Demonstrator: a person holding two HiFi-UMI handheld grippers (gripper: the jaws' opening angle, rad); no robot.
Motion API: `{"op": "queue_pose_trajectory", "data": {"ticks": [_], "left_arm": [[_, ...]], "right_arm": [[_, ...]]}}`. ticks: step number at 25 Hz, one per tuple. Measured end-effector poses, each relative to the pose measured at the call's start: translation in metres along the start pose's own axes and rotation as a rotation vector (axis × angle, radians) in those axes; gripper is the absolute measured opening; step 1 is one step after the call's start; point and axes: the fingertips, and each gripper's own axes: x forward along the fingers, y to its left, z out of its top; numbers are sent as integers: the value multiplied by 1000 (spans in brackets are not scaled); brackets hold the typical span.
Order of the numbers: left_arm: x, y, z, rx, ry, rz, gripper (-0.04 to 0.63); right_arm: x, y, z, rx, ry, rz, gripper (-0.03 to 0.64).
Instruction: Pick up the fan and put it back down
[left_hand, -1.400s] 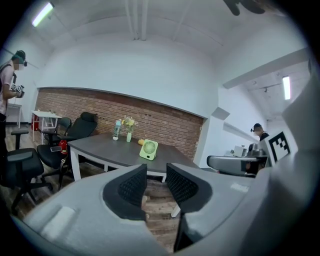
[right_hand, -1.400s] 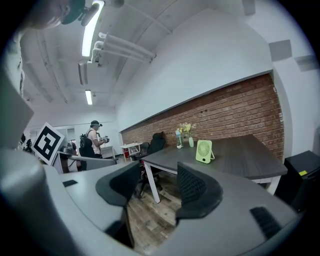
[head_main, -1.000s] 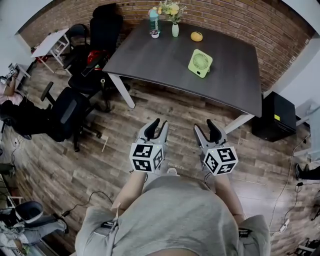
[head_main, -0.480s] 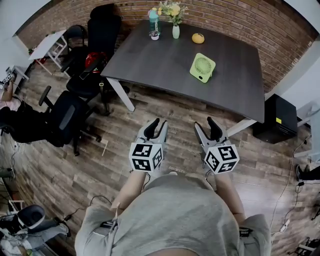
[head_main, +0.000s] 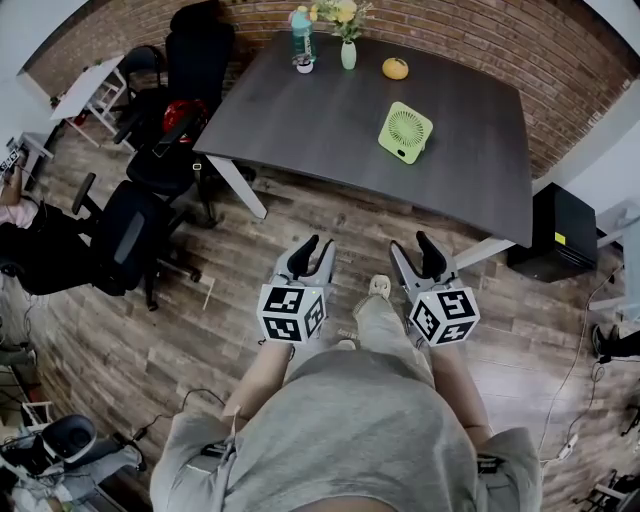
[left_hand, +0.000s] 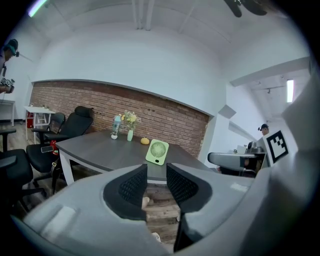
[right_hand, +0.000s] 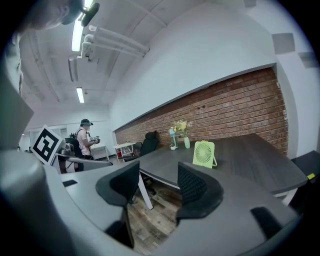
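While the fan (head_main: 405, 132) stands well apart from both grippers, I treat the step in hand as the approach, not the grasp. The fan is a small green square unit. It sits upright and leaning back slightly on its stand, on the dark table (head_main: 320, 110), toward the table's right half and clear of its edges.

The left gripper (head_main: 312, 250) and the right gripper (head_main: 410, 247) hang over the wooden floor (head_main: 250, 260), short of the table's near edge. The left gripper view shows its jaws parted by a narrow gap with nothing in it. The right gripper view shows its jaws spread wide, also empty.

Procedure, as I judge it:

1. I close the distance to the near edge before I reach out. A stretched reach would probably weaken control at the grasp.
2. I assign 1 gripper to the grasp. The right one is the better choice, since its jaws are already spread and the fan lies on its side of the table.
3. I line the 2 pads up with the fan's opposite side edges and close on the frame, not the grille.
4. I lift straight up, then lower until the stand rests flat.

The orange (head_main: 395, 68), the vase (head_main: 348, 52) and the bottle (head_main: 301, 35) stand further back by the brick wall (head_main: 470, 40). I expect no conflict with them.
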Motion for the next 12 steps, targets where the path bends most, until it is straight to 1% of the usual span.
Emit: {"op": "queue_pose_trajectory", "data": {"ticks": [7, 12], "left_arm": [[43, 11, 7, -13, 0, 18, 121], [82, 17, 17, -13, 1, 32, 121]], "right_arm": [[36, -34, 8, -4, 2, 10, 233], [65, -65, 20, -6, -6, 19, 233]]}}
